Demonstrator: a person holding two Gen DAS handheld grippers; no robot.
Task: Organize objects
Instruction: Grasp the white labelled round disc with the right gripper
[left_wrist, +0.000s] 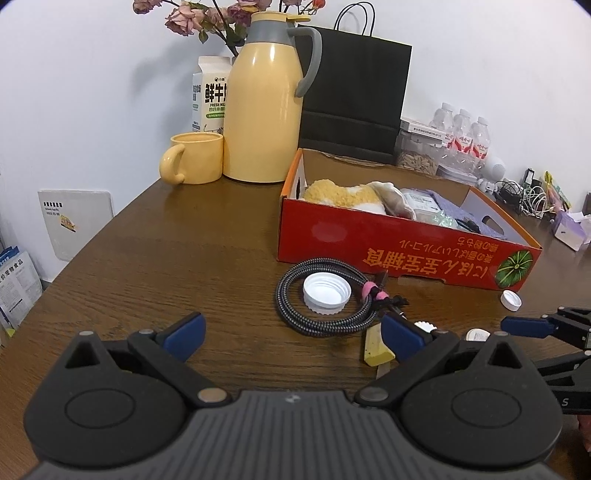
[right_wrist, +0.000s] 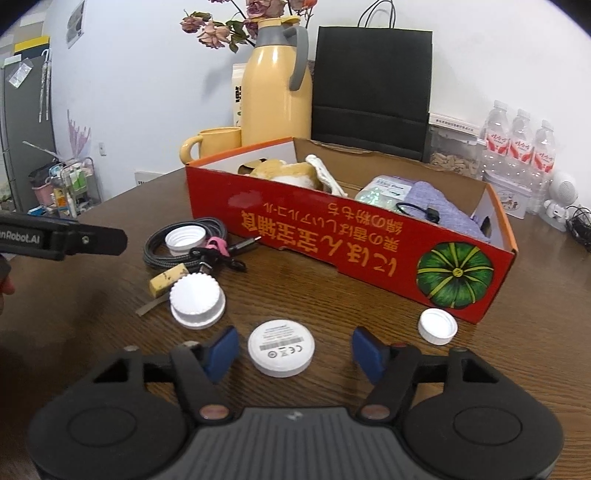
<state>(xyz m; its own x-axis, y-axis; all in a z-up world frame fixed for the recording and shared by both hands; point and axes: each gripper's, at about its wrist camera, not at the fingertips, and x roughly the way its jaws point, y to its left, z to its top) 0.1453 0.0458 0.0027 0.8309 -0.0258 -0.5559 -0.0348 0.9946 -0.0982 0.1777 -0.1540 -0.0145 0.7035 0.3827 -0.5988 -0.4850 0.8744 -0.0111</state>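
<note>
Right wrist view: flat round white plastic disc (right_wrist: 281, 347) lying on brown wooden table (right_wrist: 369, 295), sitting between right gripper (right_wrist: 294, 354) fingers, partway apart, untouching. Left gripper (left_wrist: 291, 338) gaping wide, empty, farther off.

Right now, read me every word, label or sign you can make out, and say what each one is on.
"FRESH MIL", cut off: white milk carton behind the yellow jug.
"nRobot.AI", cut off: black left claw, seen from the right wrist.
"CE" mark: round white disc on the table.
Large yellow East Asian script, upside down: red cardboard box; not transcribed.
Bottle labels, papers: too small.
</note>
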